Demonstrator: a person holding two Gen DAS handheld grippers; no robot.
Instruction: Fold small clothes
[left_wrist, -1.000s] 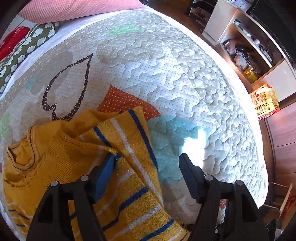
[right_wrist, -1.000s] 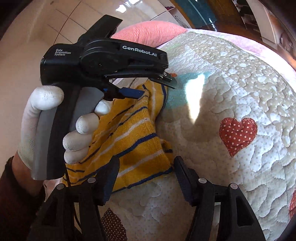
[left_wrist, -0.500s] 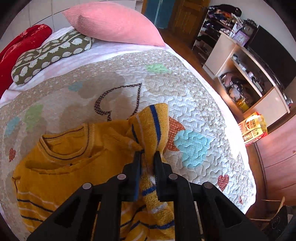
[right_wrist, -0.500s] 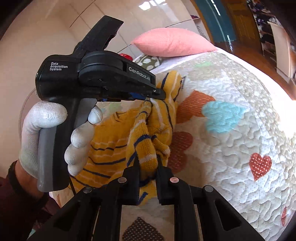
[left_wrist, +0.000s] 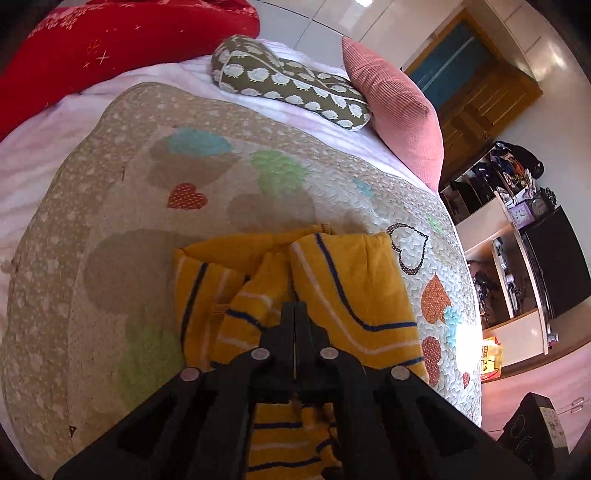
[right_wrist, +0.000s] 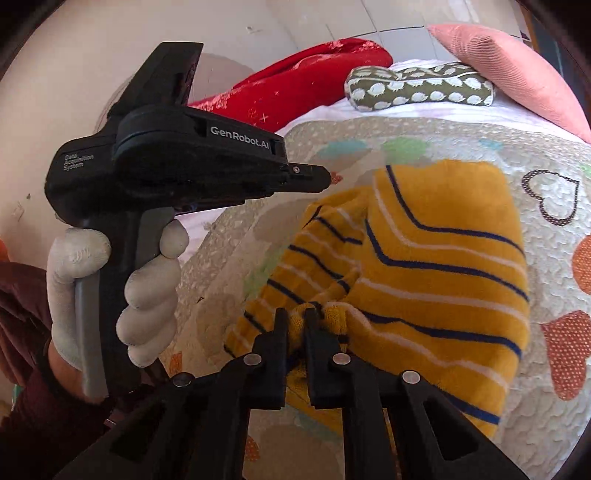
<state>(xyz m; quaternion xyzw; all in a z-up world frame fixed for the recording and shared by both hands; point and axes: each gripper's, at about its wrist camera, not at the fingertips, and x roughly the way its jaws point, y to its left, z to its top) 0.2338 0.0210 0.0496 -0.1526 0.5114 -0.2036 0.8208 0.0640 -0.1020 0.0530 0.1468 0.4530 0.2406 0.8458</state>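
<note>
A small yellow sweater (left_wrist: 351, 280) with navy and white stripes lies bunched on the quilted bedspread (left_wrist: 110, 206). My left gripper (left_wrist: 294, 308) is shut on a fold of the sweater, its fingertips pressed together with fabric draping on both sides. My right gripper (right_wrist: 295, 317) is shut on another bunched edge of the sweater (right_wrist: 443, 258). The left gripper's body, held by a white-gloved hand (right_wrist: 147, 280), shows in the right wrist view at the left, above the sweater.
A red pillow (left_wrist: 110, 44), an olive patterned cushion (left_wrist: 291, 81) and a pink pillow (left_wrist: 399, 107) lie at the head of the bed. Shelves and a cabinet (left_wrist: 517, 266) stand beyond the bed's right edge, with a yellow bag (left_wrist: 491, 354) on the floor.
Both grippers closed on the sweater a second ago and have since lifted and carried it toward the pillows; the sweater is now folded over on itself.
</note>
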